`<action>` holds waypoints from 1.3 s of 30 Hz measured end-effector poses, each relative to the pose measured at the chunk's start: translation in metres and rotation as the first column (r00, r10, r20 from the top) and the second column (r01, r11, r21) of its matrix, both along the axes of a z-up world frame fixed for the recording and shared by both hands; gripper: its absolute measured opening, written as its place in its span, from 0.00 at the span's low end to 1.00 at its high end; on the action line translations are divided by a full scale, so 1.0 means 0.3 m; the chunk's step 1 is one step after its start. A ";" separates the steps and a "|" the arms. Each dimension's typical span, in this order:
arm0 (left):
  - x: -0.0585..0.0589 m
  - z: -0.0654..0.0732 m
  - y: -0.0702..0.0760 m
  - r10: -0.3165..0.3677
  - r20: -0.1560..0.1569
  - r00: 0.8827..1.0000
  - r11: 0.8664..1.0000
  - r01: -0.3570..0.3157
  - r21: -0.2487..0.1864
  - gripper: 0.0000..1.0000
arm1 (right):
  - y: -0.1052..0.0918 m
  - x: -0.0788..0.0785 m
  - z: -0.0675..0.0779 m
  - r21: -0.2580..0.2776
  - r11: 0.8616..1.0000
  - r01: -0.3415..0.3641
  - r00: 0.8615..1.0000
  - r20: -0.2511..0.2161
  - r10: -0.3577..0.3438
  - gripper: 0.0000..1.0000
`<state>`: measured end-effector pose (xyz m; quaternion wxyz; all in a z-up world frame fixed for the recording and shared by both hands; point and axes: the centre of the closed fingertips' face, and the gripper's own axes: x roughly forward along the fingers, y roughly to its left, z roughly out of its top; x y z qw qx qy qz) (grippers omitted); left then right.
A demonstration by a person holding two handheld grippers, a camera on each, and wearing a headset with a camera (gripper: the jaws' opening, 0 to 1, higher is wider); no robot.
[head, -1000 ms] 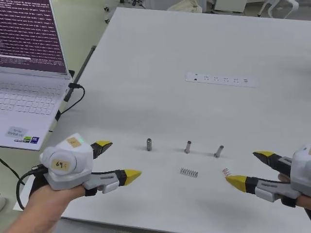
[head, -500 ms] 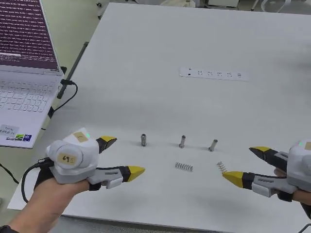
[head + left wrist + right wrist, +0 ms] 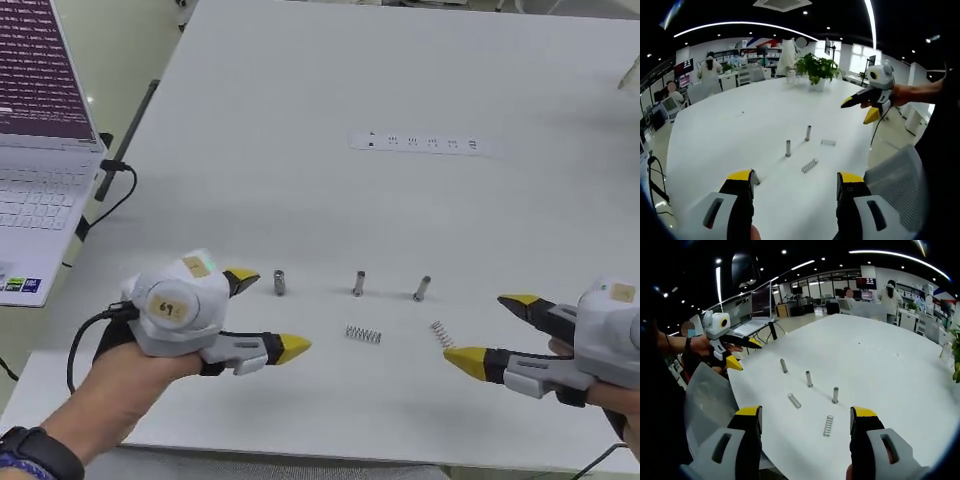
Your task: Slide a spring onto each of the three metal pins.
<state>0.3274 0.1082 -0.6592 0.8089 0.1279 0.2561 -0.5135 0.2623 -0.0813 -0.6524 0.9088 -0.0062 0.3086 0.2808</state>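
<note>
Three metal pins upright in a row on the table (image 3: pixel 400 80) — left pin (image 3: pixel 279 283), middle pin (image 3: pixel 359 283), right pin (image 3: pixel 422 289), all bare; two springs lying just in front, first spring (image 3: pixel 363 334) below the middle pin, second spring (image 3: pixel 441 334) at my right gripper's (image 3: pixel 487 330) lower tip — touching or not, I cannot tell; left gripper (image 3: pixel 270 311) and right both gaping wide, empty; laptop (image 3: pixel 30 150) cut off at the edge.

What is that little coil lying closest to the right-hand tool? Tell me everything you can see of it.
The spring is a small coil of thin silvery wire, metal by the look. It lies on its side on the white table, slanted, loose, on no pin. It sits a little nearer the person than the rightmost pin, apart from it, and ahead of the open right gripper, which does not touch it. Only the table touches it.
</note>
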 end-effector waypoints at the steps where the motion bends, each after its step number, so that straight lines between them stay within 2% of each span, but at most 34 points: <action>1: 0.001 -0.004 -0.013 -0.014 0.001 1.000 1.000 0.014 0.005 0.63 | 0.000 -0.002 0.000 -0.002 1.000 0.000 1.000 0.000 0.000 0.70; 19: 0.003 -0.066 -0.164 -0.154 -0.003 0.988 0.987 0.154 0.044 0.61 | -0.028 -0.038 -0.012 -0.008 1.000 0.015 1.000 -0.008 -0.015 0.70; 31: -0.015 -0.144 -0.248 -0.244 -0.030 0.969 0.965 0.246 0.088 0.61 | -0.027 -0.066 -0.014 -0.004 1.000 0.022 1.000 -0.013 -0.022 0.70; 39: -0.013 -0.194 -0.285 -0.273 -0.061 0.960 0.955 0.278 0.098 0.62 | -0.025 -0.080 -0.020 -0.003 1.000 0.025 0.999 -0.021 -0.026 0.70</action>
